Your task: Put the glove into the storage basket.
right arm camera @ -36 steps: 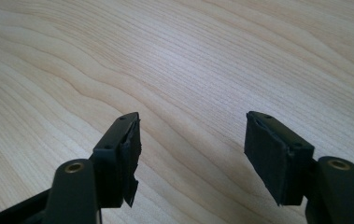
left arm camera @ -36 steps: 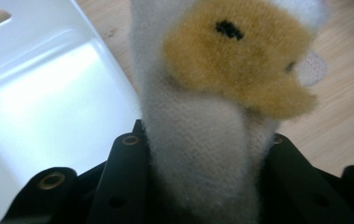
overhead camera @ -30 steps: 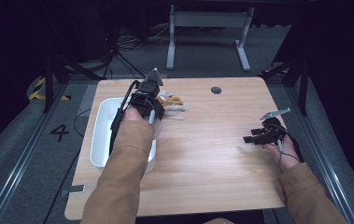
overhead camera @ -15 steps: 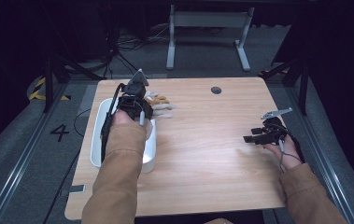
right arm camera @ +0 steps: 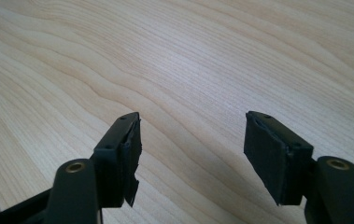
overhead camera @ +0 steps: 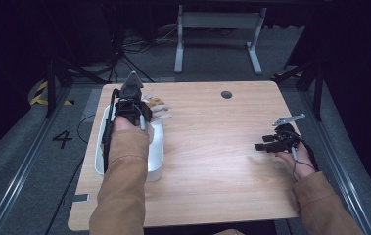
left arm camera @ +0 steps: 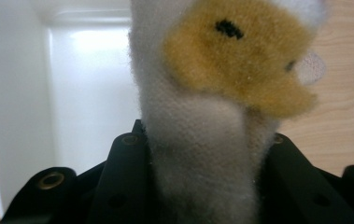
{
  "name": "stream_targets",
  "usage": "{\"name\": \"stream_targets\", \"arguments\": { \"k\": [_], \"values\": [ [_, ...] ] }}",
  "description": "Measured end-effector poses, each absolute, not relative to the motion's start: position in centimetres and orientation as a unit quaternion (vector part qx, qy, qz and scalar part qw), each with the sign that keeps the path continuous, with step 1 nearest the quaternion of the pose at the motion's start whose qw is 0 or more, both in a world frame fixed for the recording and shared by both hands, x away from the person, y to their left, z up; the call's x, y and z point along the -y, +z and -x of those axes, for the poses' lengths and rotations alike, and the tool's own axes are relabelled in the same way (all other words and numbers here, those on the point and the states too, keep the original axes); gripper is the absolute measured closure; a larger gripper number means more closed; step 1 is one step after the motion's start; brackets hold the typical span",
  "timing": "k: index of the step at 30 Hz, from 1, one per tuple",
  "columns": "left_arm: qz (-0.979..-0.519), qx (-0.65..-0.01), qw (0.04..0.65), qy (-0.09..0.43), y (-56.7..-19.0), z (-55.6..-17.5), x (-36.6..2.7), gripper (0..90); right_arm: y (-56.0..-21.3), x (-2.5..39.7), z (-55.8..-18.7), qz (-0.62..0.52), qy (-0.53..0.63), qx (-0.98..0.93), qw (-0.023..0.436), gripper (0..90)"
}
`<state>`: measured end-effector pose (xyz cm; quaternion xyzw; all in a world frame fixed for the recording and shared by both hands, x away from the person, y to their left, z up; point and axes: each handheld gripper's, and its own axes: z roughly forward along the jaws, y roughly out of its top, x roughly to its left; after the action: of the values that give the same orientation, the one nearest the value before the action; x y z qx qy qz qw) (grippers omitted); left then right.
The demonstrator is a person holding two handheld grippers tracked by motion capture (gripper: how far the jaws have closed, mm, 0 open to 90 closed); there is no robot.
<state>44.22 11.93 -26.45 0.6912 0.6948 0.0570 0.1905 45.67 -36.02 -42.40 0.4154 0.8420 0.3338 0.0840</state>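
Left gripper (left arm camera: pixel 202 154): jaws are pressed on a plush toy (left arm camera: pixel 221 93), pinching its grey-white lower part, which fills the centre of the left gripper view. A yellow patch with a black dot sits at the upper right of that frame. The fabric bulges between the pads, so the grip is on compressed stuffing, not on anything rigid.

Location: in the high view the left gripper (overhead camera: pixel 133 108) holds the toy (overhead camera: pixel 156 108) at the upper left of the frame, over the far end of a white tray (overhead camera: pixel 156 161) and its right-hand rim. In the left gripper view the tray floor (left arm camera: pixel 90 93) lies behind the toy at the left and bare table (left arm camera: pixel 347 116) at the right. Whether the toy touches the rim cannot be told.

Handling, as judged: light, soft, non-fragile, with a fuzzy surface unlikely to slip. It will sag and swing from a pinch on a limb; a hold across the thick body is steadier.

Right gripper (right arm camera: pixel 193 154): jaws are spread wide, nothing between them, above bare wood. In the high view it (overhead camera: pixel 271 143) rests at the right of the frame, well apart from the toy.
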Motion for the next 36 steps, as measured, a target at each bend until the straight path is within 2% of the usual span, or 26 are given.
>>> {"name": "stream_targets", "arguments": {
  "k": [14, 23, 36],
  "values": [
    [-0.639, -0.745, 0.18, 0.053, -28.3, -45.0, -14.9, 68.4, -42.5, 36.1, -45.7, -0.416, 0.332, -0.843, 0.08, 36.9],
    [-0.631, -0.753, 0.178, 0.054, -29.1, -45.2, -15.3, 68.2, -42.5, 36.0, -45.7, -0.415, 0.331, -0.844, 0.081, 36.9],
    [-0.614, -0.767, 0.18, 0.052, -32.8, -45.6, -16.4, 68.1, -42.6, 36.0, -45.7, -0.413, 0.331, -0.845, 0.082, 36.8]
  ]
}}
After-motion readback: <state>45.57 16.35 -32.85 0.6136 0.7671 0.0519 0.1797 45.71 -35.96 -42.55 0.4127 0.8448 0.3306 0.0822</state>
